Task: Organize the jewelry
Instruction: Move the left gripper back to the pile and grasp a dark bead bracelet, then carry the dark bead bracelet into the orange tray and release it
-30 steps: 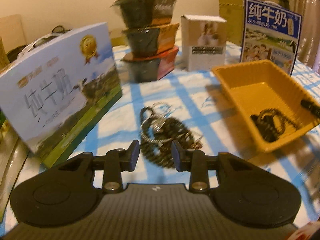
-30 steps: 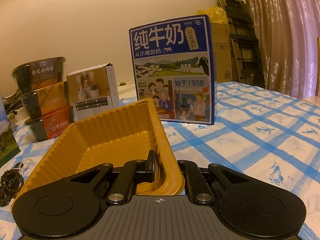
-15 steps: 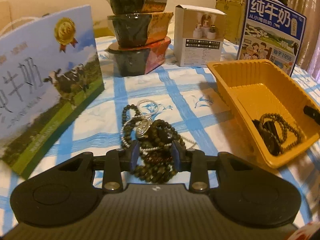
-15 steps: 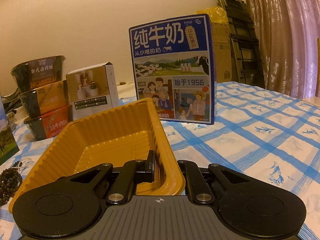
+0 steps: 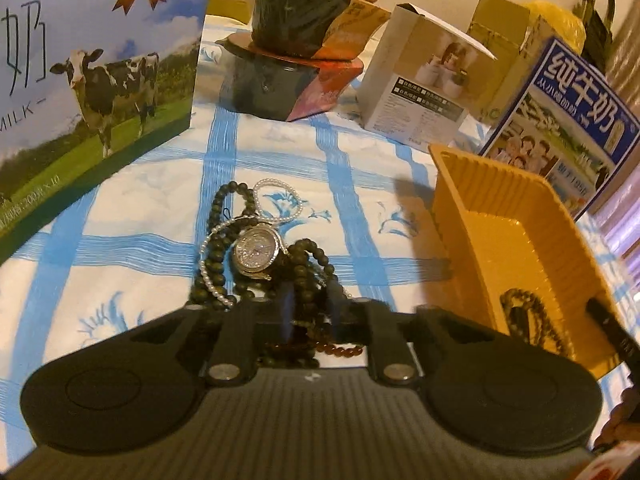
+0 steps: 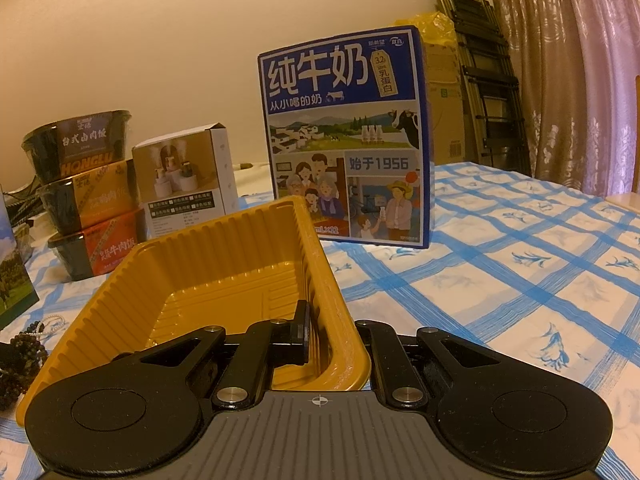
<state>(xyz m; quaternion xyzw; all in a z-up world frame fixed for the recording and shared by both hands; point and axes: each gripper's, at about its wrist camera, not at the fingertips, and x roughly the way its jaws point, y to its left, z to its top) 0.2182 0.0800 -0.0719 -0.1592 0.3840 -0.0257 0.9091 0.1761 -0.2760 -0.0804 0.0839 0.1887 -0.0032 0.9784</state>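
A jewelry pile lies on the blue-checked cloth: a sparkly watch (image 5: 256,252), a pearl bracelet (image 5: 280,200) and dark bead strands (image 5: 218,216). My left gripper (image 5: 310,304) is down on the pile's near side. Its jaws are closing, and the pads pinch a dark bead strand. The orange tray (image 5: 500,200) stands to the right with a dark bead bracelet (image 5: 532,320) inside. My right gripper (image 6: 336,344) is shut on the tray's (image 6: 224,224) near right wall, one finger inside and one outside. The pile (image 6: 24,348) shows at the left edge of the right wrist view.
A large cow-print milk carton (image 5: 92,72) stands close on the left. Stacked black food bowls (image 5: 296,40) and a white box (image 5: 420,84) stand behind the pile. A blue milk carton (image 6: 344,136) stands behind the tray. A folded ladder (image 6: 480,80) and a curtain (image 6: 580,60) are at far right.
My left gripper came forward and down onto the jewelry pile, rolled a little, and its jaws narrowed around dark beads. The right gripper kept still on the tray wall.
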